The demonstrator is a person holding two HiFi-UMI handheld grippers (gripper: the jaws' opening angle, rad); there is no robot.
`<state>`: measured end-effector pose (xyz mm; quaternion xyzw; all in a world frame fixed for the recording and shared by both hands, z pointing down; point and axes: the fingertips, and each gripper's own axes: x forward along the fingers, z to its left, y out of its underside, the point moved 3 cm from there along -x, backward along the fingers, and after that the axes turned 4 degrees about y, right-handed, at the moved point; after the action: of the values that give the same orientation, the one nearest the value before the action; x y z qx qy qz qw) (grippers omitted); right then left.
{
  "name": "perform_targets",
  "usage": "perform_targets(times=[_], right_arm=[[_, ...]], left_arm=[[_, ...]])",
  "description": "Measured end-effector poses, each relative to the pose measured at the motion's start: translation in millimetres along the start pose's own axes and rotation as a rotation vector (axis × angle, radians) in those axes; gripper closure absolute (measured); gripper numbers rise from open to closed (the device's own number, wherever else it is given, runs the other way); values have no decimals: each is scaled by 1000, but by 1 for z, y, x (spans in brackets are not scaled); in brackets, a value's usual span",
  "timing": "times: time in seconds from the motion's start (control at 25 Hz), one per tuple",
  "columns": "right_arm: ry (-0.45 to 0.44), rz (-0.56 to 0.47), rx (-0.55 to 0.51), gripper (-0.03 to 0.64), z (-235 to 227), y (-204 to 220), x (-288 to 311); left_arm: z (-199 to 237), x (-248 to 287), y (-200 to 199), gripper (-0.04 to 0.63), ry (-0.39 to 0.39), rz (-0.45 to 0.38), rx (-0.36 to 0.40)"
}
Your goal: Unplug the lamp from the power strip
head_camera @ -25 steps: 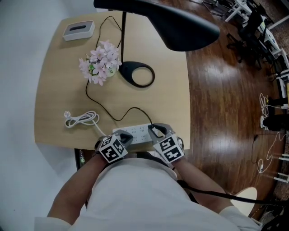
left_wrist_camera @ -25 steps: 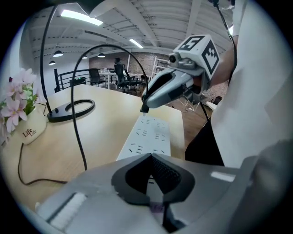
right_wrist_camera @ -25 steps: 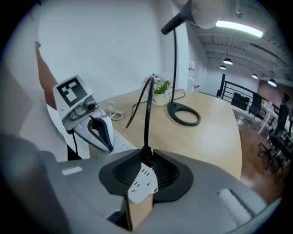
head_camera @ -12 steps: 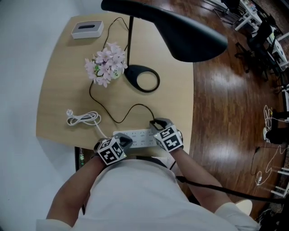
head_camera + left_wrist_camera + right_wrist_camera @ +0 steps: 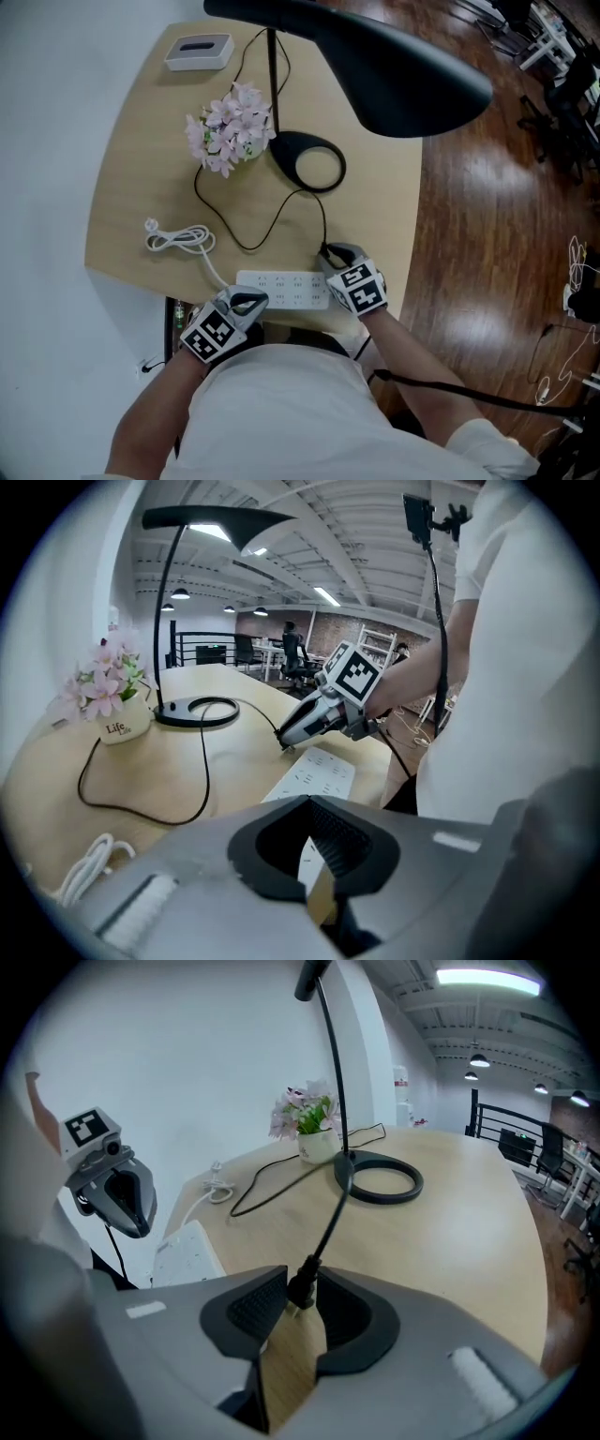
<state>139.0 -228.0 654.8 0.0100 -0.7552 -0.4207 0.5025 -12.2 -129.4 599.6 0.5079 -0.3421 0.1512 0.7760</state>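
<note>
The left gripper (image 5: 251, 300) has drawn back off the power strip (image 5: 281, 289) toward 7 o'clock since half a second ago. It now sits at the table's near edge, jaws closed on nothing. The strip lies flat where it was, with its white cord running off toward 10 o'clock. At the strip's 2 o'clock end, the right gripper (image 5: 333, 255) stays pinched on the lamp's black plug (image 5: 302, 1288). The right gripper view shows that plug over bare wood, with the strip off at 9 o'clock, so I judge the plug is out and the task is all but done. In the head view the plug is buried under the gripper, and its prongs are too small to read. The lamp head (image 5: 394, 66) covers the table's far corner at 1 o'clock.
</note>
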Motion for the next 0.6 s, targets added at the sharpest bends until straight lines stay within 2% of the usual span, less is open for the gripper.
perform_targets(times=[0.28, 0.44, 0.6], right_arm=[[-11, -68, 22, 514, -6, -5, -1], [25, -109, 26, 514, -4, -9, -19], [62, -148, -5, 514, 15, -9, -47]], left_arm=[[-11, -41, 14, 591, -99, -63, -134], [-20, -63, 24, 591, -119, -81, -154], [-29, -86, 27, 591, -134, -141, -147]])
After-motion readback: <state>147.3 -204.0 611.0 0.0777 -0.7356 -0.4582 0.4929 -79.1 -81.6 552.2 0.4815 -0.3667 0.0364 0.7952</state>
